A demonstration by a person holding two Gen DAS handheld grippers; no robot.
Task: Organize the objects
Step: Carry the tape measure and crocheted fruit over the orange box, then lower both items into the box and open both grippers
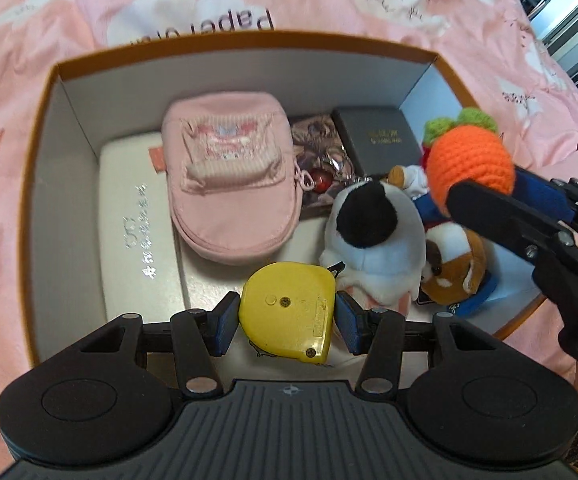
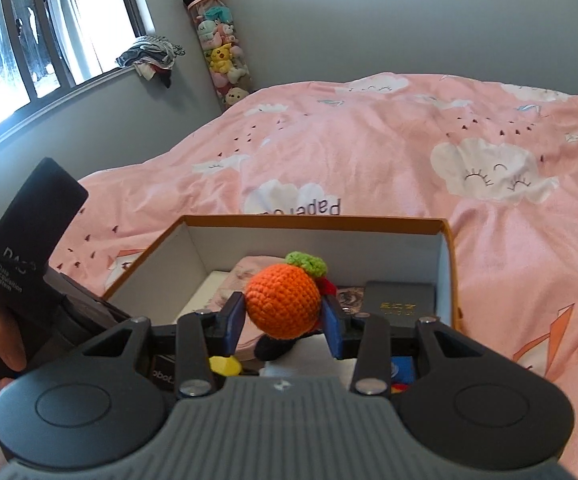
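A yellow tape measure is pinched by the left gripper, a crocheted carrot by the right gripper, over the box.

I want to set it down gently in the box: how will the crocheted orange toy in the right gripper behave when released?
The crocheted orange toy looks soft and yarn-stuffed, so it probably squashes slightly in the right gripper and springs back. It is likely light. Being rounded, it may roll a little, though the plush toys in the box should stop it.
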